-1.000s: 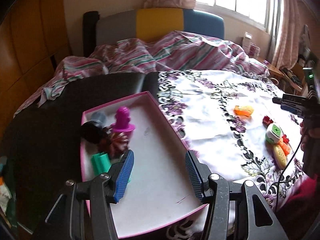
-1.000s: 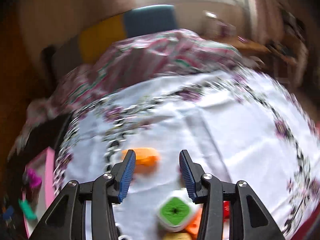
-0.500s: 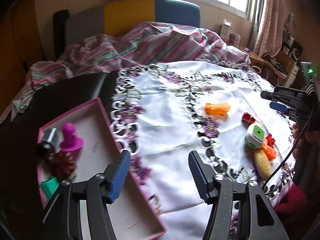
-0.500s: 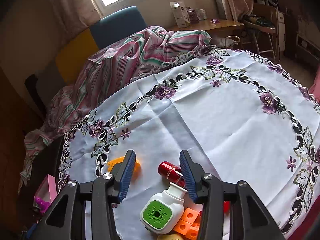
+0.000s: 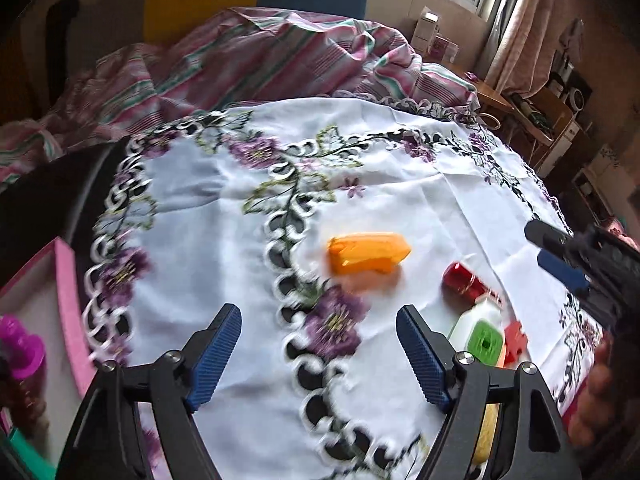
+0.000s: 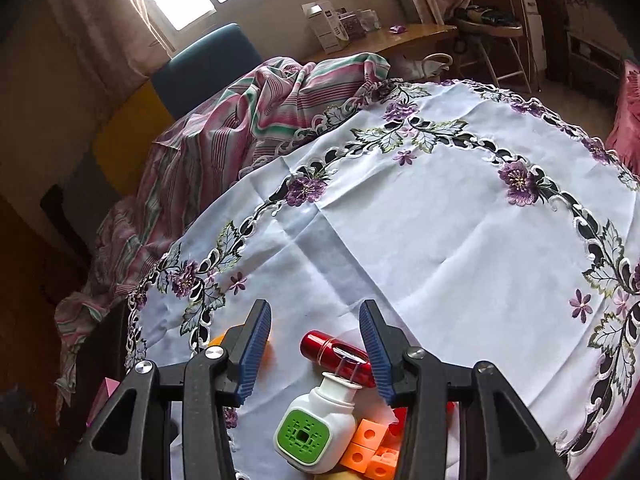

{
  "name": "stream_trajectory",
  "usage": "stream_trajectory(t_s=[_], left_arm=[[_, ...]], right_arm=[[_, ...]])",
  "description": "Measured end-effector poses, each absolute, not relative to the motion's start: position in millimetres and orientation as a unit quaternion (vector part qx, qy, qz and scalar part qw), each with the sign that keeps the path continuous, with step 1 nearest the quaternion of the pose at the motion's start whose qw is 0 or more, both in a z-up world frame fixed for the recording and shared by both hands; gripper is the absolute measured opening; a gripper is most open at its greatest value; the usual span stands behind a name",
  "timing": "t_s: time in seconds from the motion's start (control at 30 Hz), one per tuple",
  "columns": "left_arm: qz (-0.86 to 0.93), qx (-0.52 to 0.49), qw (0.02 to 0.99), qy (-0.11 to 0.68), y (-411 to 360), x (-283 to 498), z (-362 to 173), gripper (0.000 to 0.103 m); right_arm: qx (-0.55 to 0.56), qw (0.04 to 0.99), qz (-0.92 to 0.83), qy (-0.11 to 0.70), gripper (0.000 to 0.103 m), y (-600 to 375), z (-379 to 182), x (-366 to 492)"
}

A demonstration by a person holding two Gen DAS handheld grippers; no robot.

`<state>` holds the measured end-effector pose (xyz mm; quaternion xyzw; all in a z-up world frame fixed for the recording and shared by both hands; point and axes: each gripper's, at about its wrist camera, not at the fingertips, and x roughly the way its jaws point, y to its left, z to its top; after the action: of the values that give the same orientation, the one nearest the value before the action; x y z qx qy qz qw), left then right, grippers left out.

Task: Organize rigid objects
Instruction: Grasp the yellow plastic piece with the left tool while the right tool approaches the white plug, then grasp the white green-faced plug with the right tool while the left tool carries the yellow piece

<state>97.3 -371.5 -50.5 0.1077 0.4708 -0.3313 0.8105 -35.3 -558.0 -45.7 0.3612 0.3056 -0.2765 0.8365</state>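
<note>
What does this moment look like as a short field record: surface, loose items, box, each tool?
surface: white embroidered tablecloth
loose items: orange toy, red cylinder, white bottle with green cap, orange cubes
box: pink tray at left edge, purple toy inside
left tool: opening, nothing between the pads
right tool: open over the red cylinder, not gripping

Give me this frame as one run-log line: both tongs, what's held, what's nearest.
left tongs: opening, empty, above cloth near orange toy | right tongs: open, empty, red cylinder between them, untouched | pink tray: far left
</note>
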Motion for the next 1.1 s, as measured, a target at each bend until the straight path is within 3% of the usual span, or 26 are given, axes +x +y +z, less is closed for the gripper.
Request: stream_trajectory(t_s=[0.17, 0.27, 0.47, 0.5, 0.57, 0.9, 1.1], left_arm=[[-0.332, 0.127, 0.803, 0.477, -412.1, 108.4, -65.7, 0.086], [-0.33, 0.131, 0.8, 0.483, -429.3, 115.0, -75.4, 0.086], [-0.319, 0.132, 0.795, 0.498, -452.9, 129.9, -92.3, 0.088], [-0.316, 0.14, 0.794, 0.5, -456.6, 131.7, -96.7, 0.084], [-0.32, 0.152, 0.784, 0.51, -461.2, 133.7, -105.5, 0.066], [-0.347, 0.155, 0.805, 0.456, -405.5, 96.5, -82.3, 0.065], [-0.343, 0.149, 0.815, 0.443, -358.3, 67.6, -69.5, 0.065]], right_arm=[[0.376, 0.835, -0.267, 0.3, 0.048, -560.8, -46.6, -36.4], [0.384, 0.834, -0.261, 0.299, 0.055, -561.7, -47.9, -37.1], [0.392, 0.834, -0.256, 0.292, 0.056, -562.6, -47.4, -38.8], [0.393, 0.834, -0.257, 0.291, 0.056, -563.1, -47.1, -39.4], [0.395, 0.833, -0.259, 0.289, 0.056, -564.3, -47.7, -40.5], [0.397, 0.826, -0.26, 0.304, 0.056, -568.2, -54.7, -37.9], [0.41, 0.801, -0.239, 0.364, 0.056, -567.6, -76.3, -27.4]])
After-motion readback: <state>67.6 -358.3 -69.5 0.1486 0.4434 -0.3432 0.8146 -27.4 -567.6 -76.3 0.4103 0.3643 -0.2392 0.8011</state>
